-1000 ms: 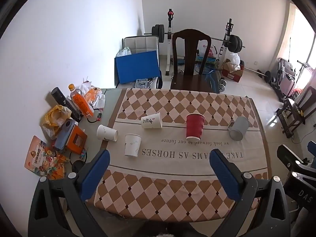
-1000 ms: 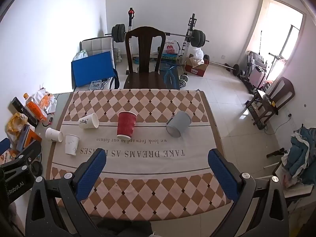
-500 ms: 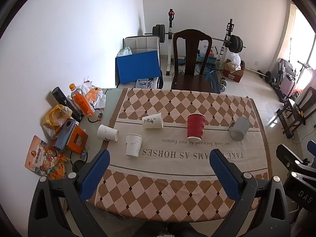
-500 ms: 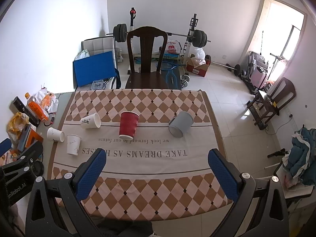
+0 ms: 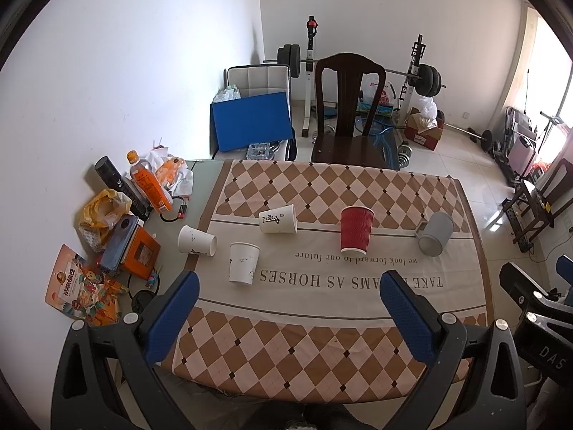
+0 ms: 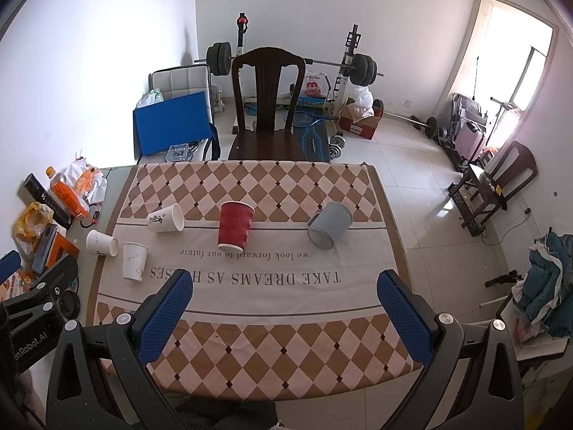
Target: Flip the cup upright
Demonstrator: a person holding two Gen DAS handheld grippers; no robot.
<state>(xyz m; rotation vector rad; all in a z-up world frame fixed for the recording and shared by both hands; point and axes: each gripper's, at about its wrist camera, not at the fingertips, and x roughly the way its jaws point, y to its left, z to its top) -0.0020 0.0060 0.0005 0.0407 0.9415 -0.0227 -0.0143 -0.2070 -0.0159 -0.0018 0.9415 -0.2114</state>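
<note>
Several cups stand or lie on the checked tablecloth (image 5: 322, 340). A red ribbed cup (image 5: 355, 229) (image 6: 234, 226) stands upright in the middle. A grey mug (image 5: 434, 233) (image 6: 330, 230) lies on its side to the right. A white printed cup (image 5: 278, 219) (image 6: 166, 218) and a plain white cup (image 5: 197, 241) (image 6: 101, 243) lie on their sides at the left. Another white cup (image 5: 243, 263) (image 6: 134, 261) stands upright near them. My left gripper (image 5: 288, 308) and right gripper (image 6: 284, 306) are open and empty, high above the table's near edge.
Bottles (image 5: 148, 186), snack bags (image 5: 80, 286) and a phone lie along the table's left edge by the wall. A dark wooden chair (image 5: 349, 107) stands at the far side, with weights and a barbell rack behind it. Tiled floor lies to the right.
Both views have shifted very slightly; the table scene sits a little lower and to the right. No cup has moved and both grippers stay open.
</note>
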